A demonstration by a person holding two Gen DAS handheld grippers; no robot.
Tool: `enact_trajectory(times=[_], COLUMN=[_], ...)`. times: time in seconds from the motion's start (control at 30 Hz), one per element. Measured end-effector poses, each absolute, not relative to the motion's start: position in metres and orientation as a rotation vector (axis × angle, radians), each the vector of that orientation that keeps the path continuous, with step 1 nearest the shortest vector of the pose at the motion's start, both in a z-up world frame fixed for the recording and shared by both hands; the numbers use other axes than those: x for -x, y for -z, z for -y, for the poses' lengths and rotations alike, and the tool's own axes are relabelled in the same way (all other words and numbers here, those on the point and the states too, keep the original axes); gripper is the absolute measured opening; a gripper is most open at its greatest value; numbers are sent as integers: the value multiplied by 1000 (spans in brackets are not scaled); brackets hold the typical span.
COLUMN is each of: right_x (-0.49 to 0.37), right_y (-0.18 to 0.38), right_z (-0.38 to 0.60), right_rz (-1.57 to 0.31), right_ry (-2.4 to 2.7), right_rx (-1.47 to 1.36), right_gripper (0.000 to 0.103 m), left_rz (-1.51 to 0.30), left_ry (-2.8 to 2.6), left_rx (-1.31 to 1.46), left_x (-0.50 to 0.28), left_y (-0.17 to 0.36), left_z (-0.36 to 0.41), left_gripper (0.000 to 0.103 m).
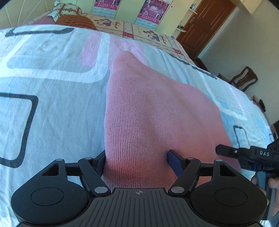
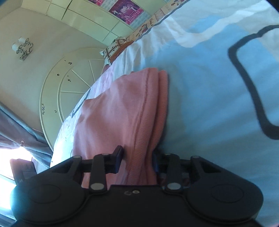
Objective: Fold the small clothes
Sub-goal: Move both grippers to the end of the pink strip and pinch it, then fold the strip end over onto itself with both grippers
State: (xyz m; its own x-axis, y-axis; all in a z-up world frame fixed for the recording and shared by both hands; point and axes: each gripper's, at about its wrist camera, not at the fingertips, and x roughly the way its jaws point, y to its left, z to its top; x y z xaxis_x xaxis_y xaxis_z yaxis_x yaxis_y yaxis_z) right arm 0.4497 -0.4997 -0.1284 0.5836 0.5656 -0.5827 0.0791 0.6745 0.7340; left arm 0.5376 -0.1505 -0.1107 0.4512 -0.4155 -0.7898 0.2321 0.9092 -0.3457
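Observation:
A pink knitted garment (image 1: 144,111) lies on the patterned bedsheet (image 1: 52,97). My left gripper (image 1: 137,158) holds its near edge between its blue-padded fingers, jaws wide apart around the bunched cloth. My right gripper (image 2: 137,157) grips the garment's ribbed hem (image 2: 150,111), with cloth filling the gap between its fingers. The right gripper also shows in the left wrist view (image 1: 244,153) at the garment's right edge. The garment (image 2: 111,108) stretches away from both grippers across the bed.
A patterned quilt and pillow (image 1: 73,15) lie at the bed's far end. A brown door (image 1: 205,26) and wooden chair (image 1: 244,78) stand to the right. A round white headboard (image 2: 69,90) and curtains (image 2: 19,129) show in the right wrist view.

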Motion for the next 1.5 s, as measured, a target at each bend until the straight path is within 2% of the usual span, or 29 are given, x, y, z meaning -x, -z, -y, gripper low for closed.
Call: enact_trajectory(times=[0.13, 0.2, 0.27, 0.57, 0.67, 0.73, 0.77, 0.8, 0.87, 1.07, 1.5], right_x=[-446, -437, -430, -458, -464, -463, -462, -459, -455, -443, -426], right_y=[119, 113, 109, 125, 124, 115, 110, 105, 97, 77, 37], right_z=[508, 520, 531, 515, 501, 487, 479, 469, 456, 428, 366], right_rz=[-946, -933, -933, -987, -1000, -995, -994, -988, -975, -943, -885], right_ry=[-323, -303, -284, -396, -392, -377, -354, -331, -307, -224, -170], right_rx=[-771, -789, -791, -834, -744, -622, -539, -439, -354, -195, -78], right_gripper=[41, 54, 61, 64, 49, 44, 30, 26, 21, 18, 18], left_rz=[-1030, -1030, -1027, -1031, -1015, -1013, -1010, -1003, -983, -904, -812], left_ry=[405, 409, 411, 403, 392, 384, 383, 384, 382, 382, 449], left_rx=[193, 197, 203, 212, 179, 157, 142, 113, 29, -206, -218], left_x=[-535, -533, -531, -535, -533, -533, -533, -532, -529, -512, -492], left_y=[110, 110, 111, 113, 110, 107, 105, 102, 93, 71, 36], left_z=[147, 145, 144, 147, 154, 158, 161, 165, 176, 203, 150], left_gripper=[71, 71, 72, 72, 70, 66, 60, 57, 43, 35, 33])
